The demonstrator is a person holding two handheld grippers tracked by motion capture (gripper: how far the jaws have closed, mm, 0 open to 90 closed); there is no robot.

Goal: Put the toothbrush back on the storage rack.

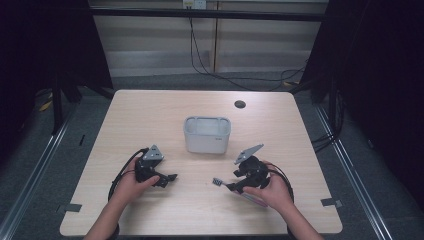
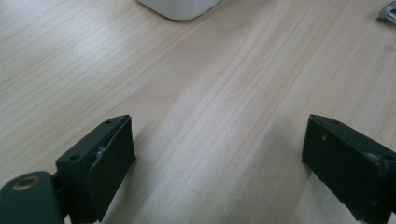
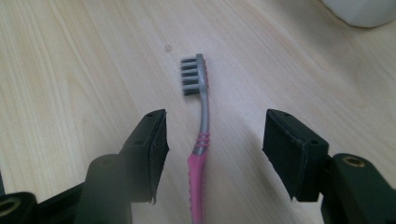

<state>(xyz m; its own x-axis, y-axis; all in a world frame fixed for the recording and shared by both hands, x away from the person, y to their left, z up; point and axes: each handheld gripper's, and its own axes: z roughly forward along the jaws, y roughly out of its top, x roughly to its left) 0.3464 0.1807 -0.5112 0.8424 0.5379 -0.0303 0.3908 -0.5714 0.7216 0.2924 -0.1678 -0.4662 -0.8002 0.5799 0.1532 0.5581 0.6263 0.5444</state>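
Since the toothbrush (image 3: 201,140) lies flat on the desk (image 1: 150,115) between the right tool's (image 3: 212,140) half-open, untouching jaws, grip the pink handle: light, stiff, slick plastic likely to pivot; the left tool (image 2: 219,154) gapes wide, empty

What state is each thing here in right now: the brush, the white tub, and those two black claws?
Toothbrush: lying flat on the table, between the right gripper's jaws, not yet pinched.
Tub: upright, open on top, contents not visible.
Right gripper: open, one jaw on each side of the handle.
Left gripper: open wide, nothing between its jaws.
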